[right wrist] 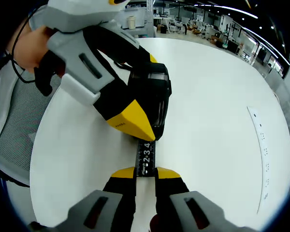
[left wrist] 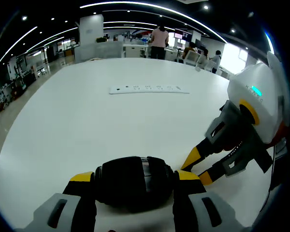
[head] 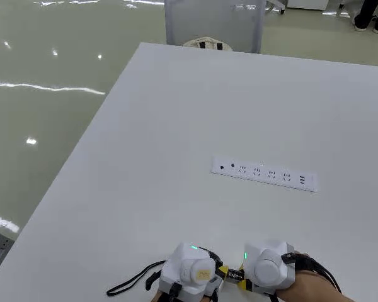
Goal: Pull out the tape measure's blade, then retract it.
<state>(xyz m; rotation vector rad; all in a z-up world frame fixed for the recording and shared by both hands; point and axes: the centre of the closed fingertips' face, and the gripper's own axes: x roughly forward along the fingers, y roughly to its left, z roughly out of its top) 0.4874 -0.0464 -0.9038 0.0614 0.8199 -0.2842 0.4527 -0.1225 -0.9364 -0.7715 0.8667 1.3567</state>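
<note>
Working on white table point(head: 239, 113), tape measure point(left wrist: 134, 186) held both ends.
Your left gripper point(left wrist: 134, 176) clamps its body between the jaws; your right gripper point(right wrist: 146, 173) pinches the blade point(right wrist: 146, 157), short numbered stretch bare ahead of the tips.

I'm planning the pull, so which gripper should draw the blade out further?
Right. The right gripper is shut on the blade, a short length out; the left gripper clamps the case steady.
</note>
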